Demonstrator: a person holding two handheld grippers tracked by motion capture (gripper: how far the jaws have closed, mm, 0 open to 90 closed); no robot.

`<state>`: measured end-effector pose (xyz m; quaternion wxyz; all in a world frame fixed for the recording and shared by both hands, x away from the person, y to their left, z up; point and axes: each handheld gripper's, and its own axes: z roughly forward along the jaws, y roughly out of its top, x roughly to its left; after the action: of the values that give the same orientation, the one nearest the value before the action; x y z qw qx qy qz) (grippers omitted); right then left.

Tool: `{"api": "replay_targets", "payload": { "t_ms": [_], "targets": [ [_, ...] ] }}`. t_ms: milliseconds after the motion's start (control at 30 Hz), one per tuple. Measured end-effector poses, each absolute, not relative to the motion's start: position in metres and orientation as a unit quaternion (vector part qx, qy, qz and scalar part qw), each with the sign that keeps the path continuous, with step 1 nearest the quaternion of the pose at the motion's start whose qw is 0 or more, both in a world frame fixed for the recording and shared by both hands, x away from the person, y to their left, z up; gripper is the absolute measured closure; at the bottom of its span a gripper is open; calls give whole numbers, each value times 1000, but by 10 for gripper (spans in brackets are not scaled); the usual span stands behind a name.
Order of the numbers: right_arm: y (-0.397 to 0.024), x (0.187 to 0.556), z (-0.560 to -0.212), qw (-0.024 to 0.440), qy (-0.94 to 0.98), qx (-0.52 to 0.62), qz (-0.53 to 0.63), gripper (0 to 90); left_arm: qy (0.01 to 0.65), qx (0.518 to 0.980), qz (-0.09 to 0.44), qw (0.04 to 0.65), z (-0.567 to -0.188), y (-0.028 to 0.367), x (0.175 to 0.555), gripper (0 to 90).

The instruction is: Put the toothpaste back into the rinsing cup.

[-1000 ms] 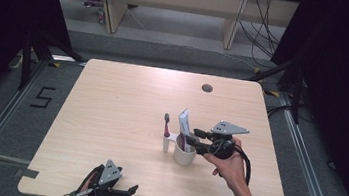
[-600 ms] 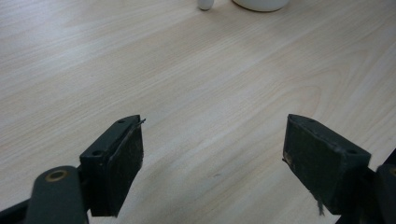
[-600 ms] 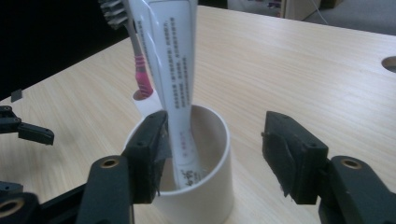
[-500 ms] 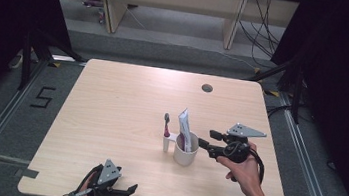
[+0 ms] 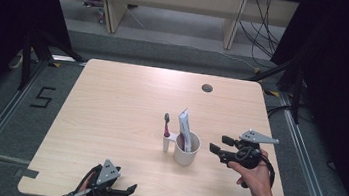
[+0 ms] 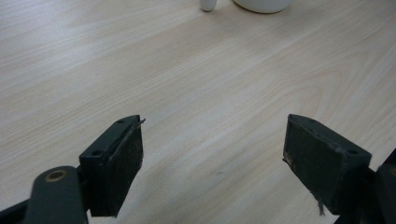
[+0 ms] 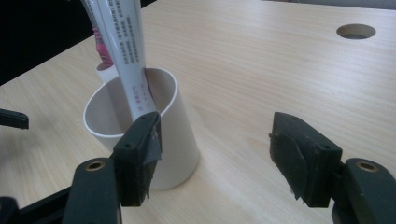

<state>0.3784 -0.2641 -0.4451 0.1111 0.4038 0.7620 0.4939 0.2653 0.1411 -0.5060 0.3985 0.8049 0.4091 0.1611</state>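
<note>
A white cup (image 5: 186,152) stands in the middle of the table with a white toothpaste tube (image 5: 184,125) leaning in it. Just left of it a toothbrush (image 5: 167,123) stands upright in a small white holder (image 5: 166,143). My right gripper (image 5: 220,145) is a short way right of the cup and points at it. Its jaws have just been opening and nothing is between them. In the right gripper view the cup (image 7: 183,140) and tube (image 7: 125,46) sit behind the left jaw of the gripper (image 7: 215,158). My left gripper (image 5: 126,193) rests open near the front edge.
The wooden table (image 5: 121,101) has a round cable hole (image 5: 207,88) near its far edge. The left gripper (image 6: 212,158) looks over bare wood towards the cup's base (image 6: 261,4). Dark floor and shelving lie beyond the table.
My right gripper has drawn back to the right, away from the cup and tube, with its jaws spreading wider. The left gripper has stayed where it was.
</note>
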Motion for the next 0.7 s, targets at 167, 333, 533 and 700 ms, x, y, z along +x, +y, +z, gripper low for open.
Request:
{"api": "replay_targets", "payload": {
  "t_ms": [167, 333, 533, 700],
  "targets": [
    [-274, 378, -446, 122, 765, 399, 491, 344, 410, 805, 162, 397, -506, 141, 265, 196],
    [-278, 374, -445, 122, 763, 402, 492, 337, 412, 803, 160, 401, -505, 142, 265, 196],
    [-282, 369, -447, 127, 768, 401, 483, 318, 411, 803, 160, 401, -505, 141, 265, 196],
    [-287, 365, -449, 131, 766, 403, 484, 303, 416, 802, 159, 399, -506, 142, 266, 196]
  ]
}}
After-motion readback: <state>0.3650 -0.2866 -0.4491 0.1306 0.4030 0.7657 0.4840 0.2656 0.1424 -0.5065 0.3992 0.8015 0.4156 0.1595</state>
